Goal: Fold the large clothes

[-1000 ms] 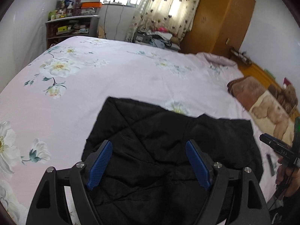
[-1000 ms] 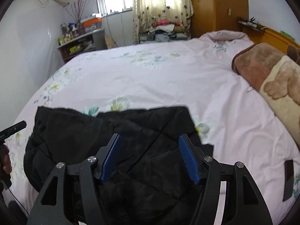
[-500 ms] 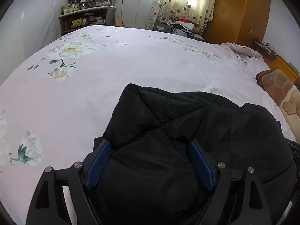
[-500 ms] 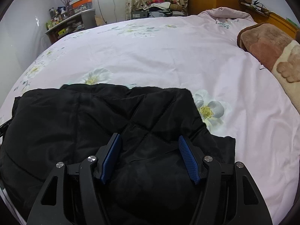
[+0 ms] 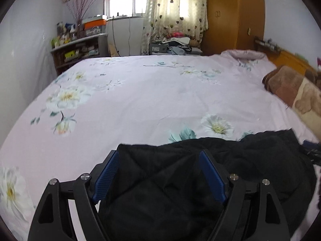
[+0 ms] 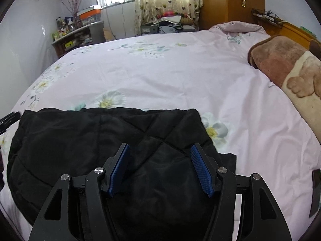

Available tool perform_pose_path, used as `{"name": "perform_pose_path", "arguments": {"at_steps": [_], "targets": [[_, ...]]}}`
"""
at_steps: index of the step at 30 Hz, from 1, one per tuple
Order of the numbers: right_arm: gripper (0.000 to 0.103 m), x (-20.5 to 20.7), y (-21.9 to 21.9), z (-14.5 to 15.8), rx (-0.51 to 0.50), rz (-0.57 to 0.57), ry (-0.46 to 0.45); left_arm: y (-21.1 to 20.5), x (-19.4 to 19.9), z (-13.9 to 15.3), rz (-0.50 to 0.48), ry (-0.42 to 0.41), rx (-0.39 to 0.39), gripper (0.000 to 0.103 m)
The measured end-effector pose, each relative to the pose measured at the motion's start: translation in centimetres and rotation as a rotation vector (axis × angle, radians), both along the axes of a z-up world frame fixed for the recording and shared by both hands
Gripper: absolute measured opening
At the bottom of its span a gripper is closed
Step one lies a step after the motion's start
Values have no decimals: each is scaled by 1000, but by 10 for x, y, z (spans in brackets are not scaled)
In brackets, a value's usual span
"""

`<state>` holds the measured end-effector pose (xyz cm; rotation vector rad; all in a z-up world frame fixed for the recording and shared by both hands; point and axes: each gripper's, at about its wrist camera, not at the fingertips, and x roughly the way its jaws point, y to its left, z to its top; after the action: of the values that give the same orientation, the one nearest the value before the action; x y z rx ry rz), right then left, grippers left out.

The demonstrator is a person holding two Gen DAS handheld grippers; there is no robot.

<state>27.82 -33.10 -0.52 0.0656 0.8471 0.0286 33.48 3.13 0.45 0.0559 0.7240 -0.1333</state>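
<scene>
Left wrist view: black quilted jacket [image 5: 210, 170] lies bunched on the bed [image 5: 140, 100], at the near edge, on the pink floral cover. Left tool [image 5: 160, 168] sits low over the jacket's left end, blue pads [image 5: 106, 175] spread wide, jaws closing a little right now; jacket fabric fills the gap between the pads, the right pad edge looks against the cloth, the left pad sits at the jacket's left border with bed cover beside it. Cannot tell if the fabric is actually pinched; pads look apart from it mostly. Jacket runs off to the right from this tool toward the frame edge. Brown blanket [image 5: 291, 88] far right at the head of the bed, well apart from the jacket. Right wrist view: right tool [image 6: 160, 164] over the jacket's [image 6: 90, 136] right portion, pads [image 6: 200, 170] wide and steady, dark cloth between and below them, no clear squeeze visible. Most of the jacket spreads left of this tool; its right hem corner ends just beside the right finger. Tip of the other tool [image 6: 9, 118] shows at the left edge, near the jacket's far left corner. Small dark flat object [image 6: 315, 192] lies on the cover at right, apart from the jacket.
</scene>
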Motion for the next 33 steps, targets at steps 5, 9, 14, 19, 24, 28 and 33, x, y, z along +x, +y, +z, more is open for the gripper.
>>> {"name": "perform_pose_path", "arguments": {"at_steps": [5, 9, 14, 19, 24, 28, 33], "targets": [[64, 21, 14, -22, -8, 25, 40, 13, 25, -56, 61, 111, 34, 83], [64, 40, 16, -49, 1, 24, 49, 30, 23, -71, 92, 122, -62, 85], [63, 52, 15, -69, 10, 22, 48, 29, 23, -79, 116, 107, -82, 86], [63, 55, 14, -76, 12, 26, 39, 28, 20, -83, 127, 88, -80, 86], [63, 55, 13, -79, 9, 23, 37, 27, 22, -84, 133, 88, -75, 87], [62, 56, 14, -71, 2, 13, 59, 24, 24, -71, 134, 123, -42, 86], [62, 38, 6, -29, -11, 7, 43, 32, 6, -25, 145, 82, -78, 85]]}}
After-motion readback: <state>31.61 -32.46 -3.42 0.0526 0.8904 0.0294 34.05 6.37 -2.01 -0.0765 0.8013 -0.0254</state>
